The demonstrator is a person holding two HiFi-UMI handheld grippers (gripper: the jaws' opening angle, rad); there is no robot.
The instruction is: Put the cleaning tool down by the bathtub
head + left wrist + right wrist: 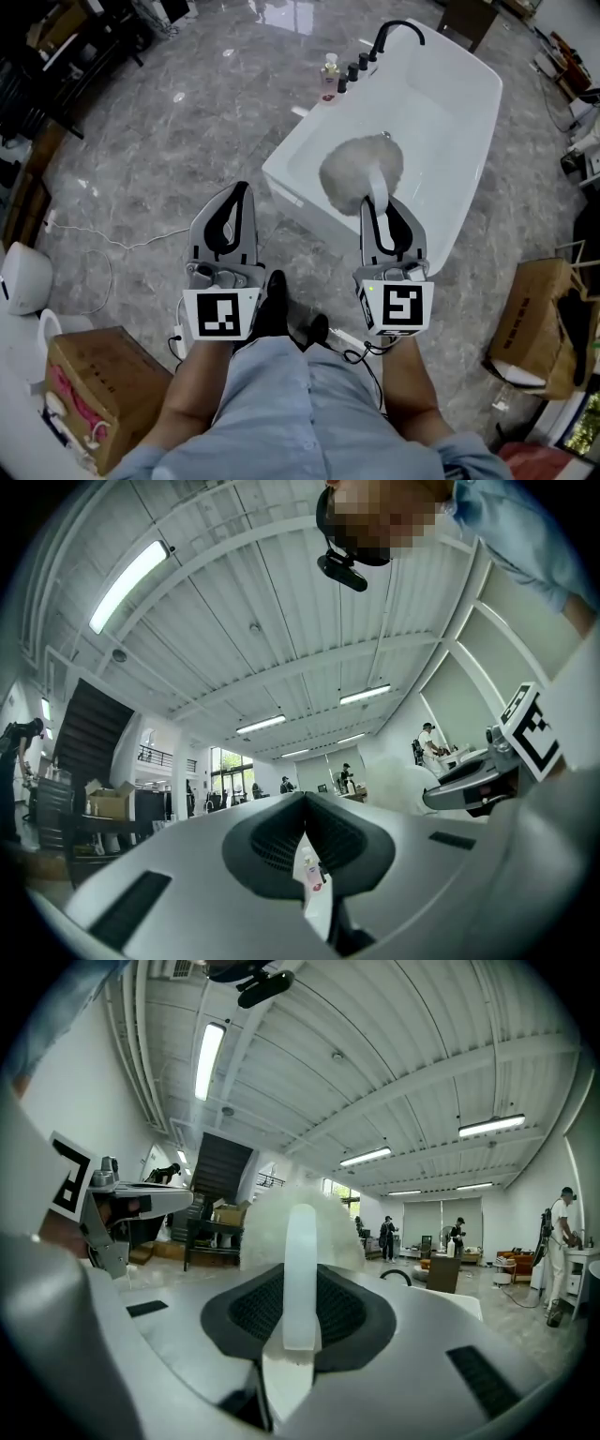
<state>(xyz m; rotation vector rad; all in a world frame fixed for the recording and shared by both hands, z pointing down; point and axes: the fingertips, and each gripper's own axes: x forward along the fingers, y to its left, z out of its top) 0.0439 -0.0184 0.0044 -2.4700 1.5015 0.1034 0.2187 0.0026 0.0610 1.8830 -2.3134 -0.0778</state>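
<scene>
Cleaning tool (361, 169) handle sits clamped in the right gripper (386, 211) at five o'clock, likely for carrying. Left gripper (236, 192), at seven, is pinched together on nothing, spare. Beyond, the fluffy head hangs over the bathtub (473, 159) at one o'clock, not yet beside it.

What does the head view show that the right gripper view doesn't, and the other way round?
Only the head view: the bathtub basin, the pink bottle by its faucet, a cardboard box. Only the right gripper view: ceiling lights, a dark staircase, distant people. Both: the fluffy cleaning tool, its handle clamped in the right gripper jaws, and the left gripper.
</scene>
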